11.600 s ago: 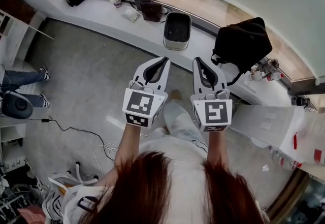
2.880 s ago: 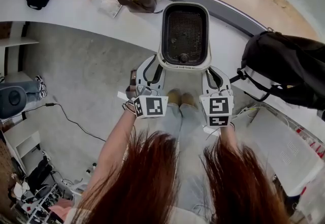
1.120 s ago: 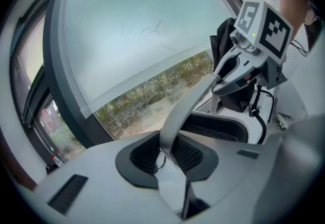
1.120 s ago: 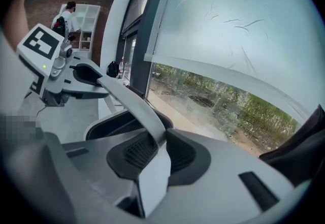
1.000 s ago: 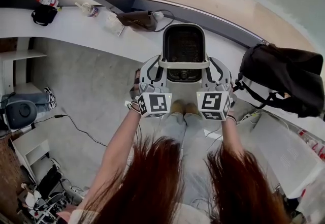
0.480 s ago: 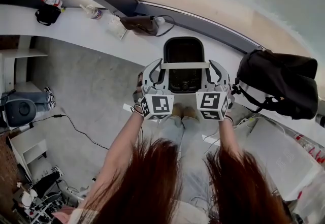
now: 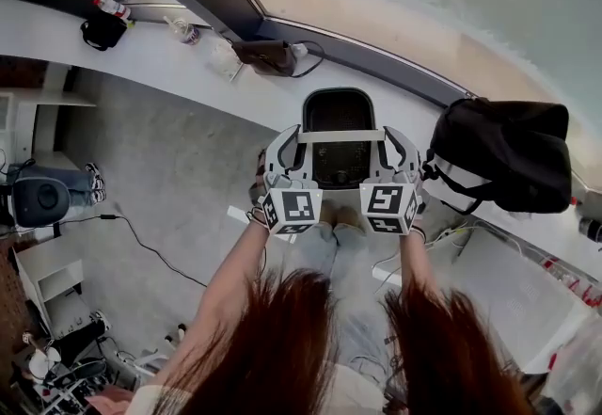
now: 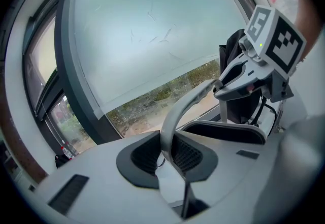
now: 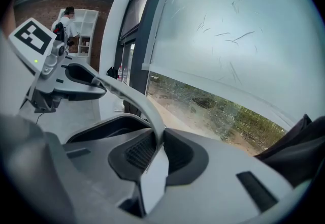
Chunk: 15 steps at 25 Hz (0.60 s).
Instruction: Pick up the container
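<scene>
Item: container [image 7: 339, 112], grey, dark mesh inside, contents unreadable. It hangs by its pale handle [image 7: 340, 135] in front of me, at the near edge of the white ledge [image 7: 188, 60]. My left gripper [image 7: 293, 142] and right gripper [image 7: 388, 142] have just been closing and now clamp the handle's two ends. Black bag [image 7: 503, 154] to the right; grey floor [image 7: 160, 187] below. Only the right gripper view shows shelves [image 9: 84, 30] and a distant person [image 9: 68, 20].

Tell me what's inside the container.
Only a dark mesh-like lining shows inside the container. Its white handle, clamped by the left gripper and right gripper, hides a strip of the floor.
</scene>
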Each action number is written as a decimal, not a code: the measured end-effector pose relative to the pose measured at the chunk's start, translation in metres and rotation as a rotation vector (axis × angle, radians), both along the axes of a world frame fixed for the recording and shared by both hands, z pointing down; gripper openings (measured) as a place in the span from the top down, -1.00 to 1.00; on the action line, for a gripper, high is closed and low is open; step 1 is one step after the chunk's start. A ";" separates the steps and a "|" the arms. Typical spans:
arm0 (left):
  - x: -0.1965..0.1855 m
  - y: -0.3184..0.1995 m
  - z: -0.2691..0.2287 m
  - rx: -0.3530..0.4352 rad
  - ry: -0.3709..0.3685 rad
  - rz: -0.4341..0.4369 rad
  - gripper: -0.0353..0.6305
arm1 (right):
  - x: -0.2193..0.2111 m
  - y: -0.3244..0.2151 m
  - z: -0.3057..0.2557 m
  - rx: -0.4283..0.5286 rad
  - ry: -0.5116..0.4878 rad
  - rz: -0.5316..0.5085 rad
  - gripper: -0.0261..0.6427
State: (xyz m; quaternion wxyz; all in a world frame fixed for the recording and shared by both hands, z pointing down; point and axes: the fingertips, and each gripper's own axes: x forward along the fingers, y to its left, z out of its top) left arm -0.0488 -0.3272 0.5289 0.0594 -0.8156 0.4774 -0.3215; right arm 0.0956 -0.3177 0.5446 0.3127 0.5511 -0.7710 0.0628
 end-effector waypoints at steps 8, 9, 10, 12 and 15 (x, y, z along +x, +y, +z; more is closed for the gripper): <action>0.008 0.024 -0.040 0.041 0.011 -0.013 0.68 | 0.008 0.026 -0.040 0.045 0.016 -0.013 0.73; 0.010 0.027 -0.046 0.046 0.013 -0.015 0.68 | 0.010 0.029 -0.046 0.052 0.016 -0.014 0.73; 0.012 0.030 -0.051 0.050 0.016 -0.017 0.68 | 0.012 0.032 -0.051 0.058 0.017 -0.015 0.73; 0.015 0.034 -0.061 0.056 0.026 -0.020 0.68 | 0.015 0.035 -0.062 0.070 0.027 -0.019 0.73; 0.019 0.042 -0.076 0.058 0.045 -0.022 0.68 | 0.018 0.041 -0.076 0.086 0.050 -0.029 0.73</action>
